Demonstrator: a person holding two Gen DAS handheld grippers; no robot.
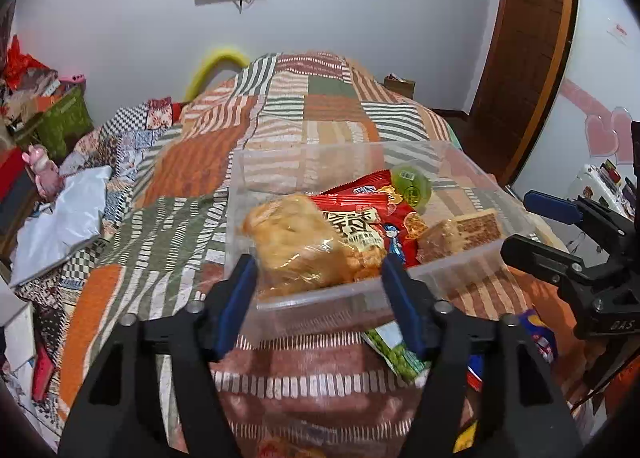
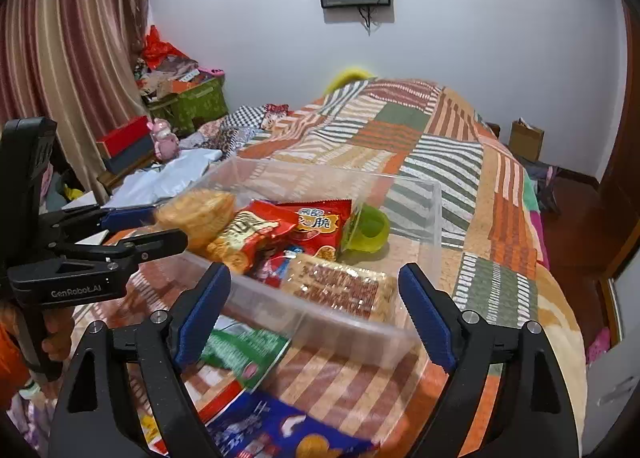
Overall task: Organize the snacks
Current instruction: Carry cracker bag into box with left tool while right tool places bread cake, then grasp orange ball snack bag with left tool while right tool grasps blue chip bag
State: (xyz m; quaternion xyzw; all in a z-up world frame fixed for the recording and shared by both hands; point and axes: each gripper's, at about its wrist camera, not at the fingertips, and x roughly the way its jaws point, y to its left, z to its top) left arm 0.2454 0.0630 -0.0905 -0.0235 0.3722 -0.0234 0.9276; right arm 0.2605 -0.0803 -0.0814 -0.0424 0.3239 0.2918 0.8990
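Place: bed [image 1: 280,129] with patchwork quilt; clear bin [image 1: 360,290] set on it, both grippers at its near wall.
Bin contents: puffed-snack bag [image 1: 296,242] at left end, red packs [image 1: 372,217] in middle, green jelly cup [image 1: 412,185] at back, brown bar [image 1: 460,234] at right end.
Left gripper [image 1: 320,282]: jaws wide, nothing held; puffed-snack bag seen between the fingers, apparently lying in the bin and leaning toward the near rim.
Right gripper [image 2: 316,306]: jaws wide, empty; poised over near wall, brown bar [image 2: 340,290] showing between the fingers.
Loose snacks: green pack [image 2: 248,350] on quilt just outside the near wall; blue pack [image 2: 280,430] nearer still, under right gripper. Scraps of other wrappers at frame edges, too cut off to name.
Step in hand (judged): puffed-snack bag likely just let go into bin; loose packs next.
Progress (judged): over half; at least two packs outside.
Doing it well: lift left gripper straight up clear of the rim before turning, to avoid dragging the light bin. Take green pack by a free edge, pinch flat, not deep into the quilt. Drop toward the open back right, beside the cup.
Risk: thin bin may slide on soft bedding; film bags slip in a shallow pinch.
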